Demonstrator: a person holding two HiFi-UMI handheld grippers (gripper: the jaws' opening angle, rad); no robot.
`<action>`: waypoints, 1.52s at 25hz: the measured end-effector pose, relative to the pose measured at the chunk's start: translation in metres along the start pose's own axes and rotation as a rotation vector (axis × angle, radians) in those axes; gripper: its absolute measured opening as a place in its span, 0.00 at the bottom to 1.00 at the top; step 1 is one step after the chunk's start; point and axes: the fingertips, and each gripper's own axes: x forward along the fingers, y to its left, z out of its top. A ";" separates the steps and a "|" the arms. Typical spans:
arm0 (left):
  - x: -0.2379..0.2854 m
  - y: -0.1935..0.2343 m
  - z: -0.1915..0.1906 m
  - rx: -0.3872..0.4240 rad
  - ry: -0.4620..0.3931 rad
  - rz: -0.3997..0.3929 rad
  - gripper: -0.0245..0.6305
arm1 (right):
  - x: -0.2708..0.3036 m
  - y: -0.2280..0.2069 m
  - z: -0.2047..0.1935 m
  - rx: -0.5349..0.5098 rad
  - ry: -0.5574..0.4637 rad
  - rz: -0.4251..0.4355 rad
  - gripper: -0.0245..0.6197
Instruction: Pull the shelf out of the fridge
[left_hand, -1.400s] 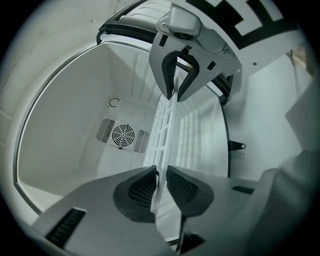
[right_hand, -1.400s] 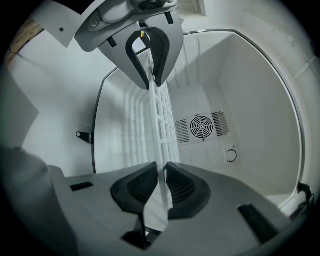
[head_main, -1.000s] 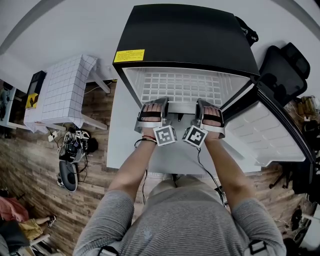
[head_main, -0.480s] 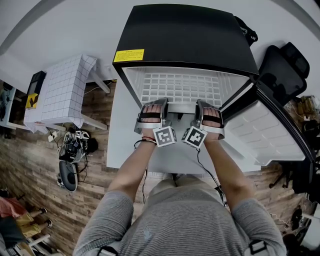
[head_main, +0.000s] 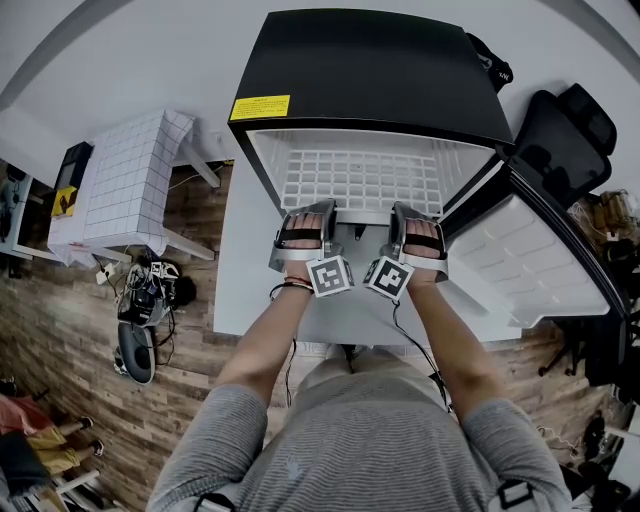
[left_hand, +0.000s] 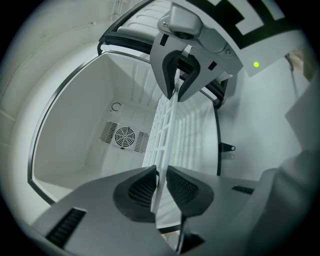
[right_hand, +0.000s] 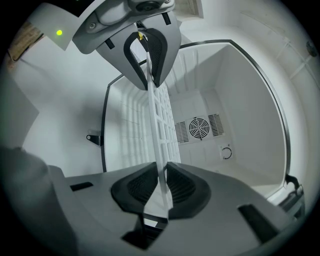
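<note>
Both tongs clamped on the shelf's front edge, ready to draw it out
My left tongs (left_hand: 161, 174) and right tongs (right_hand: 163, 170) each pinch the thin front rim of the white plastic grid shelf (head_main: 365, 175), which lies inside the black-topped fridge (head_main: 372, 70). I should pull both sides evenly and level so the flat lattice doesn't skew and jam on the smooth walls; how deep it sits I can't quite judge

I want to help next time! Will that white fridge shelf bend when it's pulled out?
Probably stiff: the shelf looks flat and straight though the left tool and right tool pinch only its front edge. Likely light, being an open grid. It could jam in the fridge if pulled unevenly.
</note>
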 end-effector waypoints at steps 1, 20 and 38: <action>-0.001 -0.001 0.000 -0.001 0.001 -0.005 0.14 | -0.001 0.000 0.000 0.000 0.000 -0.001 0.13; -0.013 -0.003 0.002 0.007 0.002 0.008 0.14 | -0.011 0.007 -0.002 0.001 -0.014 -0.006 0.13; -0.023 -0.009 0.003 0.006 -0.002 0.007 0.14 | -0.023 0.009 -0.004 -0.001 -0.004 -0.008 0.13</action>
